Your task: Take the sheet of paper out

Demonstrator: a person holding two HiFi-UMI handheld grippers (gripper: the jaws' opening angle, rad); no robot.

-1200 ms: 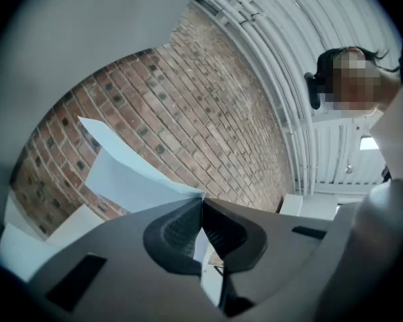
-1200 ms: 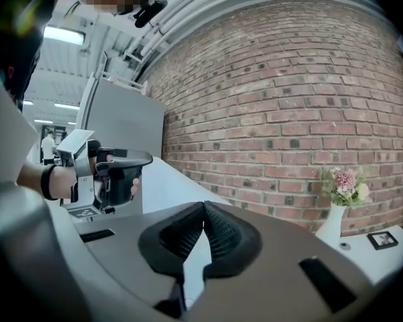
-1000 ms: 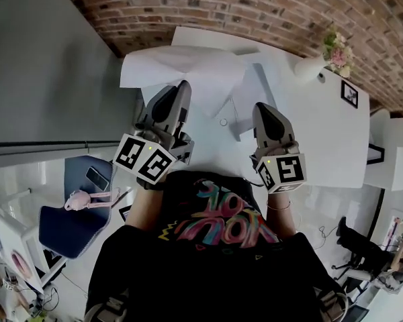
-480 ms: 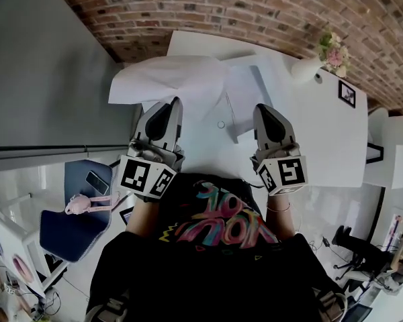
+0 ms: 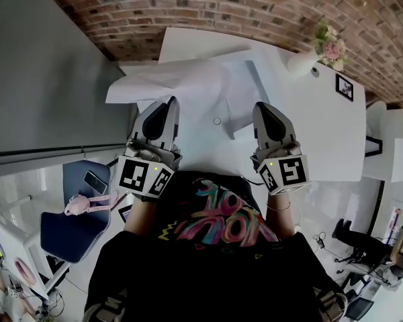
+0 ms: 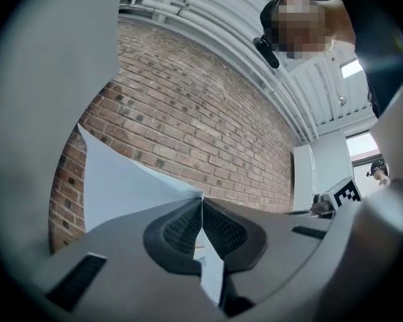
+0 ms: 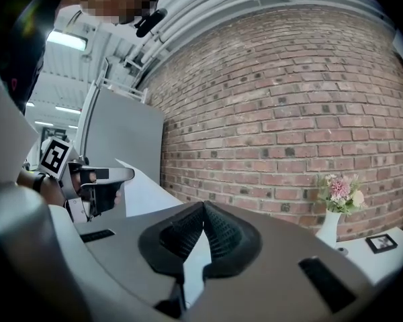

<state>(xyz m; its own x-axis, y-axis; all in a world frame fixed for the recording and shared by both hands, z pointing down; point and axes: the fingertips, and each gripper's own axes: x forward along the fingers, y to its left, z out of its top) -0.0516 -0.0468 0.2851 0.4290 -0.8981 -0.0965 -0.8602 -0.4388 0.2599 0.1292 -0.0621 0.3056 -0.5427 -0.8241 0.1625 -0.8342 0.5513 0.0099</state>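
A white sheet of paper [image 5: 171, 82] hangs lifted over the table's left side, and my left gripper [image 5: 171, 101] is shut on its near edge. In the left gripper view the sheet [image 6: 121, 190] fans out to the left from the closed pads of the left gripper [image 6: 202, 201]. A pale, see-through document folder [image 5: 238, 96] with a round snap button [image 5: 217, 121] lies on the white table [image 5: 322, 133]. My right gripper [image 5: 260, 106] is shut on the folder's near edge; a thin pale layer [image 7: 196, 253] shows between the pads of the right gripper [image 7: 204, 205].
A white vase with pink flowers [image 5: 317, 49] and a small framed picture [image 5: 344, 86] stand at the table's far right. A brick wall [image 5: 255, 5] runs behind the table. A grey partition [image 5: 40, 79] is on the left, and a blue chair [image 5: 74, 213] with a pink toy below it.
The left gripper has rolled to a more upright stance, and the paper in it has swung further left, away from the folder. The right gripper has stayed put.
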